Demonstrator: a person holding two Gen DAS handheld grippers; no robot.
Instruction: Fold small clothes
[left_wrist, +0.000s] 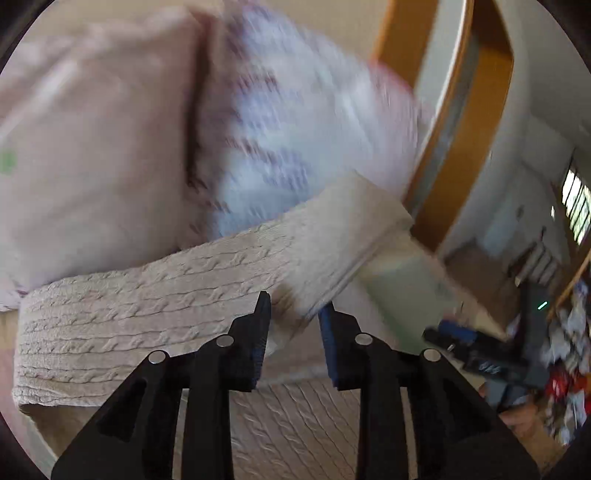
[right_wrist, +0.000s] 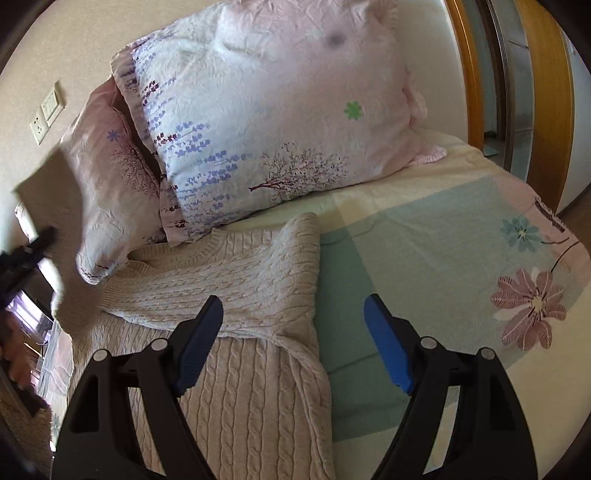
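Your left gripper (left_wrist: 293, 317) has its jaws clamped on the sweater (right_wrist: 236, 280) sleeve, lifted over the body on the bed (right_wrist: 424, 236); lay it straight across, while your right gripper (right_wrist: 293, 332), jaws apart, steadies the fold

In the left wrist view we see the pillows (left_wrist: 258, 122) smeared by motion blur, their print unreadable. The sweater sleeve (left_wrist: 155, 306) hides the bed beneath it, and whether the left gripper (left_wrist: 293, 325) pinches its cuff we cannot tell. In the right wrist view, the sweater (right_wrist: 240, 369) runs off the bottom edge.
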